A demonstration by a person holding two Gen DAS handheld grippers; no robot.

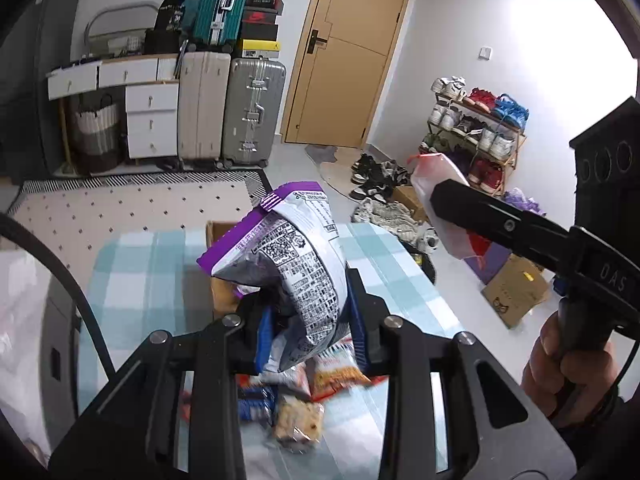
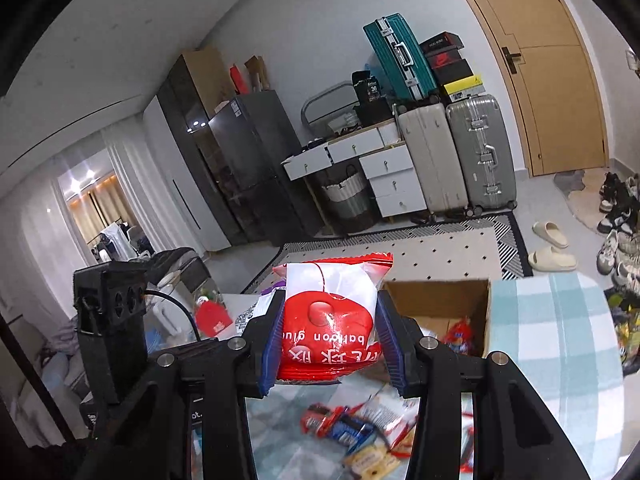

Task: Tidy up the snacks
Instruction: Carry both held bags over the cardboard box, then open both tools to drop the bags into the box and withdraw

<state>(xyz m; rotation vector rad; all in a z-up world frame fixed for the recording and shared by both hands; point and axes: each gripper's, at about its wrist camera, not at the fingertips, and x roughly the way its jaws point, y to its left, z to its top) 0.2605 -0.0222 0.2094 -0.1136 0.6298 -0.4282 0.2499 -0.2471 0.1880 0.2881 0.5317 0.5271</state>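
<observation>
Both packets are up off the table [image 1: 132,264], one per gripper; the rest of the pile [image 2: 360,436] lies loose on the checked cloth below.

Step in hand, as we read it: carry both to the cardboard box [image 2: 436,300] at the far side of the table and drop them in. To do it well:
- clear the near box wall before lowering, since both bags hang below the pads
- go in one at a time; the two grippers sit close and could clash over the opening
- the purple bag is puffy and pinched low down, so it flops; keep it level, no fast swings
- release only once the bag is inside the walls, not over the rim

Tongs:
- left gripper [image 1: 310,320]: clenched on the purple-and-white snack bag [image 1: 288,256], blue pads squeezing its crumpled lower end, top leaning left.
- right gripper [image 2: 330,340]: clamped on the red-and-white packet [image 2: 330,312], pads against both side edges, packet upright and flat to the camera.

Neither pair is fully shut; the bags fill the gap.
</observation>
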